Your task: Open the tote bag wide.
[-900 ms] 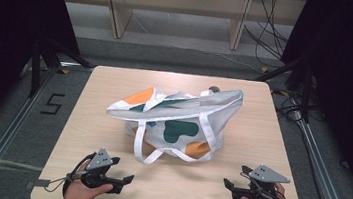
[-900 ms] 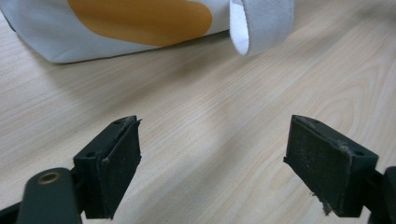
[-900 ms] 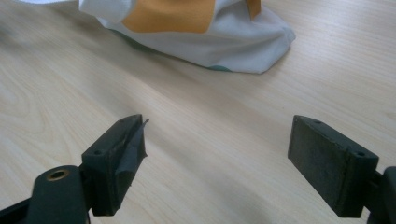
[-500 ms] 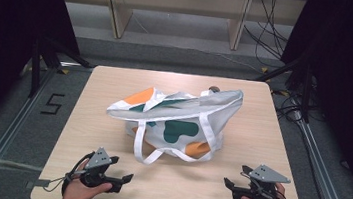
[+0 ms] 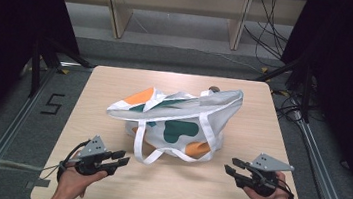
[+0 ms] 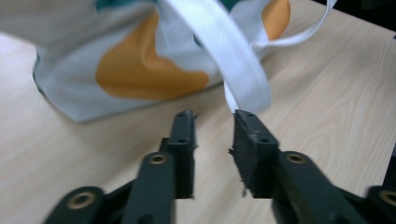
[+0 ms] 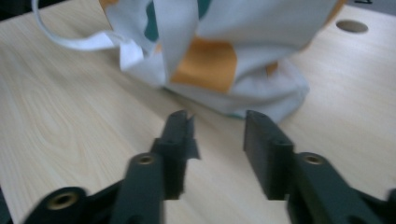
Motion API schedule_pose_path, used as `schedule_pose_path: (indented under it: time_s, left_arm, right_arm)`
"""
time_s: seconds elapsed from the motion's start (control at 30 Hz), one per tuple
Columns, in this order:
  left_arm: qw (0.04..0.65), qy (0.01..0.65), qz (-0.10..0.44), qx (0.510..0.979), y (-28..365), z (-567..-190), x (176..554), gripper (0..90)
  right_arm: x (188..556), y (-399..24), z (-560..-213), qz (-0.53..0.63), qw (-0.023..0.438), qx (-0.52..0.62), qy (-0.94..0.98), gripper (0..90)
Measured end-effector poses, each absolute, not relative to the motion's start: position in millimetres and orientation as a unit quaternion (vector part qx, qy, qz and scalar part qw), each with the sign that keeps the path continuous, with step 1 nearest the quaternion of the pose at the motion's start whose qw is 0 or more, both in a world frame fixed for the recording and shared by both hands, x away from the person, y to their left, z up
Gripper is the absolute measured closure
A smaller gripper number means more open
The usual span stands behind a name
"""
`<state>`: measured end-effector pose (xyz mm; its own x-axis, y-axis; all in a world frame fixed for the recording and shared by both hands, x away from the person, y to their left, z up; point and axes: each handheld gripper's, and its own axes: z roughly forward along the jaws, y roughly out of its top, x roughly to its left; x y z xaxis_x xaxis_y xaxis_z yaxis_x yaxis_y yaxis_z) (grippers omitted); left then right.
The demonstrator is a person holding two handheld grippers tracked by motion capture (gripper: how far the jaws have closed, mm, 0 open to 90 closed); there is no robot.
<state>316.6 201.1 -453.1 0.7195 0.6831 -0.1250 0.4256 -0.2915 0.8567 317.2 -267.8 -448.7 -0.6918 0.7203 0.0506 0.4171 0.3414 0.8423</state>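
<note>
Wooden table (image 5: 115, 87): tote bag (image 5: 182, 120) lying crosswise, handles toward person; left gripper (image 5: 120, 157), right gripper (image 5: 232, 166) part-open, empty.

high view: above, looking forward-down on table (image 5: 115, 87); claw views: low, close | shared: tote bag (image 5: 182, 115)

Lab: rig rails (image 5: 4, 135), cables (image 5: 264, 36)

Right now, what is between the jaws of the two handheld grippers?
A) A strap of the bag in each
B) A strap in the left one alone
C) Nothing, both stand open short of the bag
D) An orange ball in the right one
C: the left gripper and the right gripper both show open jaws over bare table, with the tote bag lying beyond them.
</note>
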Motion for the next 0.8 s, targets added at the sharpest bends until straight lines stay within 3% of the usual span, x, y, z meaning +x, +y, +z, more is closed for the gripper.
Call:
schedule_pose_path:
  time_s: [0.03, 0.13, 0.23, 0.63, 0.8]
  left_arm:
    - [0.482, 0.350, 0.134, 0.792, 201, -453, 317, 73.6]
    - [0.489, 0.336, 0.138, 0.793, 197, -435, 330, 79.8]
    - [0.500, 0.329, 0.145, 0.788, 189, -410, 351, 85.5]
    - [0.494, 0.311, 0.144, 0.799, 158, -370, 397, 88.6]
    - [0.447, 0.304, 0.152, 0.827, 132, -367, 428, 88.8]
  right_arm:
    - [317, -268, -449, 0.451, 0.168, 0.355, 0.802, 63.8]
    - [328, -259, -430, 0.456, 0.173, 0.334, 0.807, 78.0]
    - [347, -246, -406, 0.460, 0.191, 0.295, 0.815, 85.8]
    - [389, -206, -342, 0.467, 0.214, 0.252, 0.820, 90.0]
    - [422, -182, -332, 0.420, 0.229, 0.247, 0.842, 90.0]
